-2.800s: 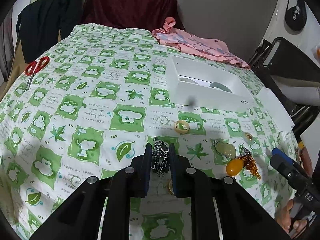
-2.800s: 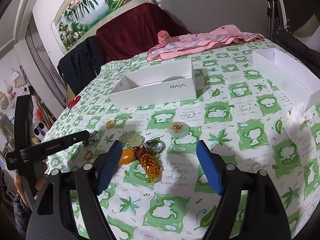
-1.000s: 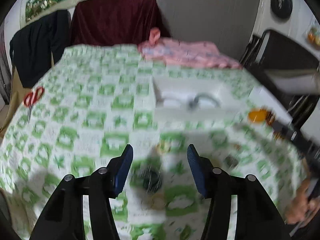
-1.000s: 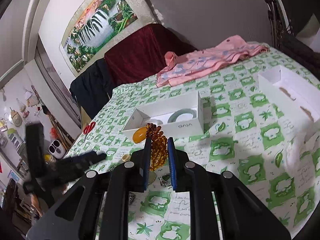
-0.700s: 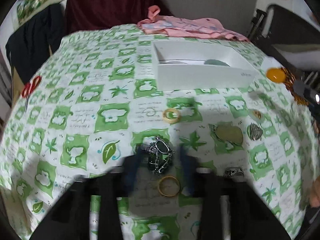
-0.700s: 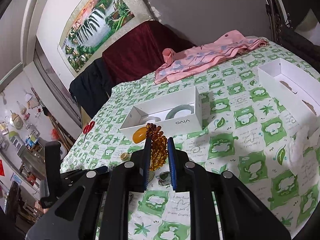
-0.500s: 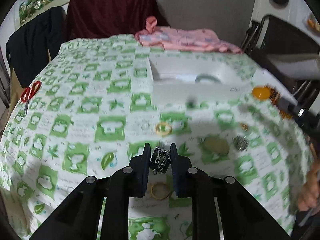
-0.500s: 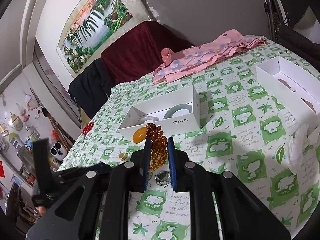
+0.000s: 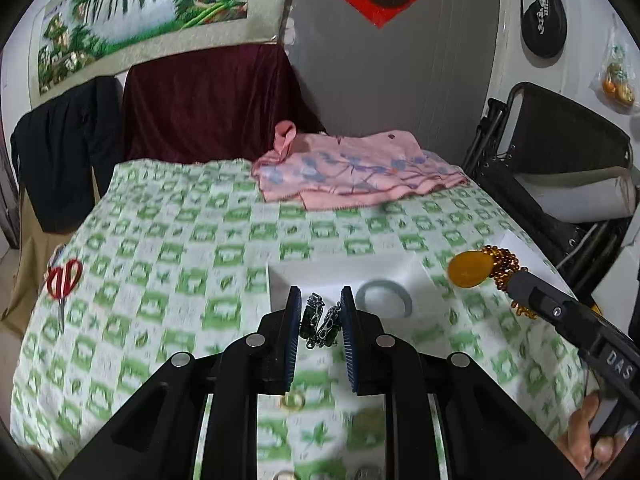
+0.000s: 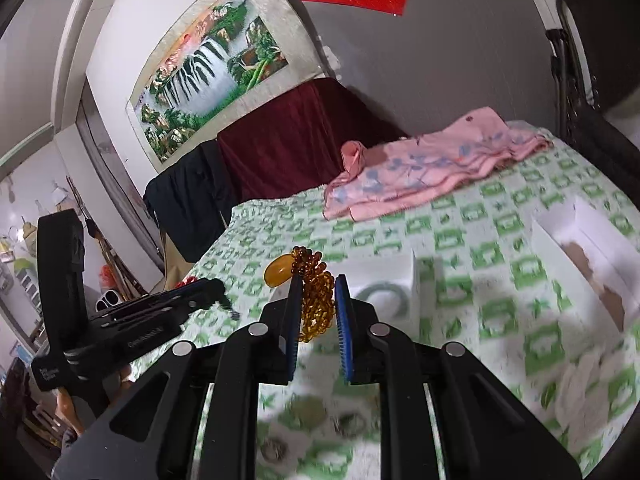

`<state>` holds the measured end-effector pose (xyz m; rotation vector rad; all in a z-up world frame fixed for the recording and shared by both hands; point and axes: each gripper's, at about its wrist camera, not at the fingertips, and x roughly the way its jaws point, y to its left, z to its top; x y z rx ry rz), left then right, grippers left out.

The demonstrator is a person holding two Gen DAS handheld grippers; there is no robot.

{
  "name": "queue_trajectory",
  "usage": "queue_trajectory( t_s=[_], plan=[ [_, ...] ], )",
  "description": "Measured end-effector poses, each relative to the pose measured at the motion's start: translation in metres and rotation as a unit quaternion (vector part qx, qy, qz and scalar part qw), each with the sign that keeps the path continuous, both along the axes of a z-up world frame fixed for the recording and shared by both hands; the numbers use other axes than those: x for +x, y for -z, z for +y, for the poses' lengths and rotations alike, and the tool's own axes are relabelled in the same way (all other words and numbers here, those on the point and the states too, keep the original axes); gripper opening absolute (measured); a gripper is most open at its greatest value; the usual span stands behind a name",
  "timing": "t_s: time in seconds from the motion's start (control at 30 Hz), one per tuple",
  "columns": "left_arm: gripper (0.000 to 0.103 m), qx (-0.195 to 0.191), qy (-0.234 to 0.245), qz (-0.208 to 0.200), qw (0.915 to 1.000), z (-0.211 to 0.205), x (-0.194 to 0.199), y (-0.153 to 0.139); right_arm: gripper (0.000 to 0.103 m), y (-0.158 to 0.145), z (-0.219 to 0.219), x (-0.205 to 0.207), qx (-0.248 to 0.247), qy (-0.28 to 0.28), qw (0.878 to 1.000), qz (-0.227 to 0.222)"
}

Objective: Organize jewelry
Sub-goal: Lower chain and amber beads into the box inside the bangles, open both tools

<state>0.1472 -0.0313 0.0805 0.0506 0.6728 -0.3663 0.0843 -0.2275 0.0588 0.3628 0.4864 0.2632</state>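
Note:
My left gripper [image 9: 320, 320] is shut on a dark green and silver link bracelet [image 9: 319, 321], held in the air in front of the open white box [image 9: 280, 280]. A pale green bangle [image 9: 384, 300] lies in that box. My right gripper [image 10: 318, 312] is shut on an amber bead necklace [image 10: 316, 304] with a yellow-orange pendant [image 10: 278, 270], also lifted near the box [image 10: 408, 272]. The necklace [image 9: 470, 269] and right gripper also show at the right of the left wrist view. The left gripper [image 10: 212, 290] shows at the left of the right wrist view.
Rings and pendants lie blurred on the green-checked cloth below the grippers, among them a gold ring [image 9: 292, 400]. A second white box [image 10: 592, 248] stands at right. Red scissors [image 9: 62, 280] lie at left. A pink garment [image 9: 352, 172] lies at the far edge.
Both grippers have lifted and tilted up with their loads. The left gripper closed on the green bracelet and raised it toward the white box. The right still holds the amber necklace.

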Motion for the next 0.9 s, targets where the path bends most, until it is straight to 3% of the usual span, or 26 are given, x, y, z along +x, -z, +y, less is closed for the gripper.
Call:
queue_trajectory(
  t_s=[0.13, 0.47, 0.53, 0.57, 0.67, 0.7, 0.77, 0.8, 0.9],
  plan=[
    [0.02, 0.007, -0.001, 0.012, 0.9999, -0.014, 0.022, 0.009, 0.016, 0.013, 0.004, 0.03, -0.011, 0.001, 1.0, 0.029],
    [0.02, 0.012, -0.011, 0.094, 0.9955, -0.019, 0.081, 0.078, 0.018, 0.071, 0.004, 0.096, -0.042, 0.014, 0.992, 0.114],
    [0.027, 0.009, -0.016, 0.108, 0.994, -0.016, 0.086, 0.087, 0.021, 0.079, 0.0, 0.1, -0.034, 0.016, 0.992, 0.12],
    [0.035, 0.0, -0.014, 0.115, 0.9932, -0.013, 0.089, 0.092, 0.025, 0.081, -0.003, 0.1, -0.027, 0.015, 0.992, 0.121],
    [0.042, -0.02, -0.001, 0.117, 0.993, -0.01, 0.087, 0.09, 0.031, 0.079, -0.008, 0.098, -0.007, 0.013, 0.994, 0.112],
    [0.049, -0.023, 0.002, 0.111, 0.9935, -0.01, 0.085, 0.088, 0.044, 0.077, -0.01, 0.095, -0.008, 0.021, 0.994, 0.105],
    [0.07, -0.02, -0.002, 0.091, 0.9956, -0.01, 0.078, 0.082, 0.056, 0.071, -0.012, 0.089, -0.003, 0.028, 0.996, 0.084],
    [0.075, -0.023, 0.001, 0.083, 0.9963, -0.01, 0.074, 0.079, 0.067, 0.068, -0.013, 0.085, -0.005, 0.038, 0.996, 0.076],
    [0.091, -0.019, -0.016, 0.053, 0.9982, -0.008, 0.066, 0.07, 0.08, 0.062, -0.017, 0.077, -0.001, 0.054, 0.997, 0.053]
  ],
)
